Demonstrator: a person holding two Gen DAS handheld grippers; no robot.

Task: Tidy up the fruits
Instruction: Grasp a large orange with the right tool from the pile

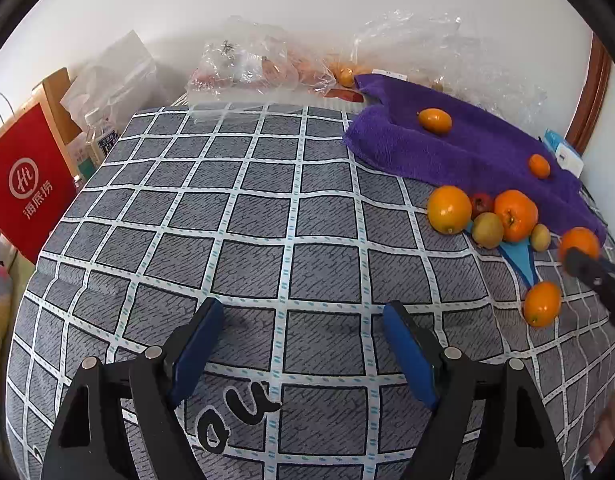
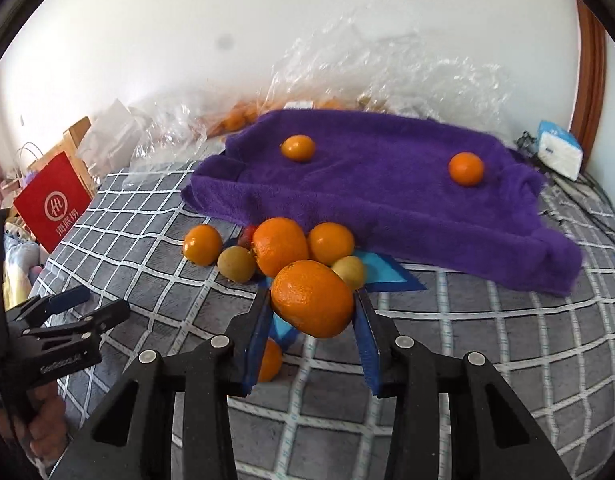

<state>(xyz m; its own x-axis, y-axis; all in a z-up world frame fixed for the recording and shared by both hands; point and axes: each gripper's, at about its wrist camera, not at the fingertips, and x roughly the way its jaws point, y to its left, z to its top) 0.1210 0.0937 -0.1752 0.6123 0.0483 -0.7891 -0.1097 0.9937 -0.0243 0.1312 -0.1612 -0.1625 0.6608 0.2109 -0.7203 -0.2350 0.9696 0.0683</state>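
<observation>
While the right tongs (image 2: 313, 320) pinch a large orange (image 2: 312, 298) just above the checked bedcover (image 1: 267, 208) | left tongs (image 1: 303, 344) gape wide with nothing between them | remaining fruit pile (image 2: 275, 252) touches the purple towel (image 2: 387, 184) edge | two small oranges (image 2: 298, 148) lie on the towel

The small orange fruit (image 2: 269, 362) under the right hand-held gripper (image 2: 313, 314) sits half hidden behind its blue pad. The light-blue paper shape (image 2: 381, 272) lies mostly covered by fruit. Fruits inside the crinkled clear plastic bags (image 2: 243, 118) blur beyond telling. The red paper bag (image 1: 25, 184) runs off frame.
</observation>
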